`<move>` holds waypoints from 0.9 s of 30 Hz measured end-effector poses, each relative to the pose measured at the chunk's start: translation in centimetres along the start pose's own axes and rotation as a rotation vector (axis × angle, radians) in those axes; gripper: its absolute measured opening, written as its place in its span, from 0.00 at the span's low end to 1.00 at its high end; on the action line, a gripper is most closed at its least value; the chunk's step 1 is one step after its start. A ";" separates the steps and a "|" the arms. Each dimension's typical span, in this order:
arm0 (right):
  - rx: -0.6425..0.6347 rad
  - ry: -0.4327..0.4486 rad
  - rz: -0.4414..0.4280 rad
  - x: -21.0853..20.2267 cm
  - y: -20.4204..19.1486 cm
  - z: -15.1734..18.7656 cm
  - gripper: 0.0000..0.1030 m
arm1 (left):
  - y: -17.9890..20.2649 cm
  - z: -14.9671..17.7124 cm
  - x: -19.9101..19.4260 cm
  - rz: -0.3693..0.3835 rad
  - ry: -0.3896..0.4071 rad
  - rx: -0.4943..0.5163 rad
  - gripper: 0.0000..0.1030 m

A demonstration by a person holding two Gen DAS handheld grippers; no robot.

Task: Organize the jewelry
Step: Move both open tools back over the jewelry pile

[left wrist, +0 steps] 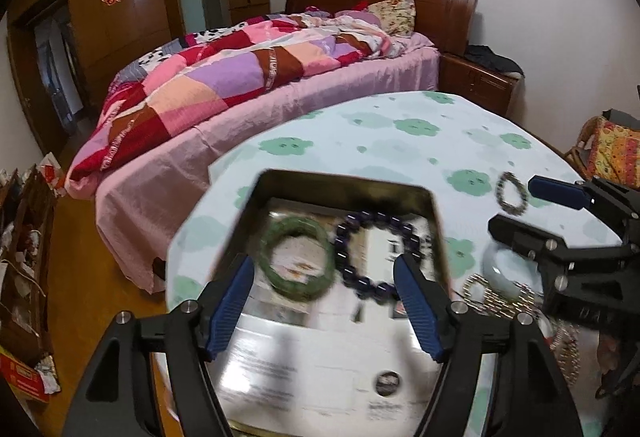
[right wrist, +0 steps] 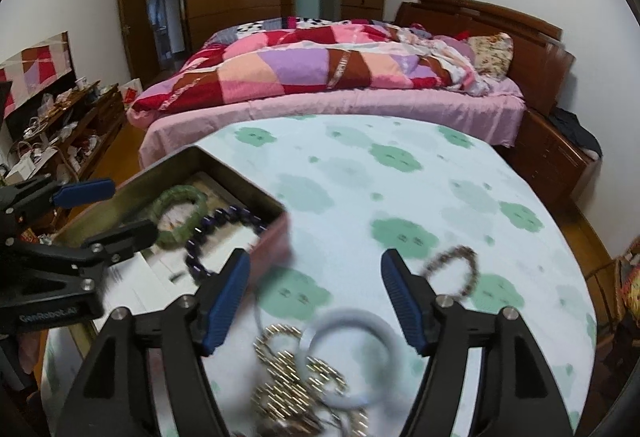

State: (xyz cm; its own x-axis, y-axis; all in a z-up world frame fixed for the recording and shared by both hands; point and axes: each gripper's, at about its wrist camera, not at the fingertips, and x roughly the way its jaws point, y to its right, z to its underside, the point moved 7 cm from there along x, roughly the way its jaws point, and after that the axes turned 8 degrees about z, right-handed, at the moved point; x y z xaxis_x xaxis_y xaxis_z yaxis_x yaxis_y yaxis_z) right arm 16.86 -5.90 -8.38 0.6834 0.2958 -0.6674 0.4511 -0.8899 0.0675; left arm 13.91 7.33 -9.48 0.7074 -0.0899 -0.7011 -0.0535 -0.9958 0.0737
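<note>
Bracelets (right wrist: pixel 304 369) on cloud-print tablecloth (right wrist: pixel 360 177); bed (left wrist: pixel 248 77) behind; left gripper (left wrist: pixel 324 281), right gripper (right wrist: pixel 316 277) apart, empty.

- The gold chain pile (right wrist: pixel 296 377) at the lower centre of the right wrist view is motion-blurred and cut by the bottom edge.
- The tin's (left wrist: pixel 344 183) printed lining is too blurred to read.

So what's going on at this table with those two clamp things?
A person is sorting jewelry into a metal tin with a handheld gripper in each hand. A green bangle and a dark purple bead bracelet already lie in the tin. The left gripper hovers open over it, holding nothing. The right gripper is open above a pile on the tablecloth: a pale bangle and gold chains, with a small dark bead bracelet lying apart.
</note>
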 end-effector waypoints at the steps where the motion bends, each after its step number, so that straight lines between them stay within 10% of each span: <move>1: 0.016 -0.003 0.009 -0.3 0.9 0.5 0.69 | 0.7 0.3 -0.2 0.011 0.000 0.005 0.70; 17: 0.184 -0.086 0.077 -3.8 8.3 9.5 0.73 | 8.6 3.7 -2.6 0.108 0.006 0.106 0.70; 27: 0.142 -0.091 0.038 -5.4 5.5 11.8 0.73 | 9.7 6.5 -3.6 0.104 -0.014 0.103 0.70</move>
State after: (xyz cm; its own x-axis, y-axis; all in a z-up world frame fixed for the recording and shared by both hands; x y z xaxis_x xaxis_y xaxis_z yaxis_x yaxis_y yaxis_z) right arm 8.87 -16.48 -13.15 0.6402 0.2343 -0.7316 0.3358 -0.9419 -0.0078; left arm 6.29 -2.15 -10.83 0.6844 -0.1919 -0.7034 -0.1984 -0.9774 0.0736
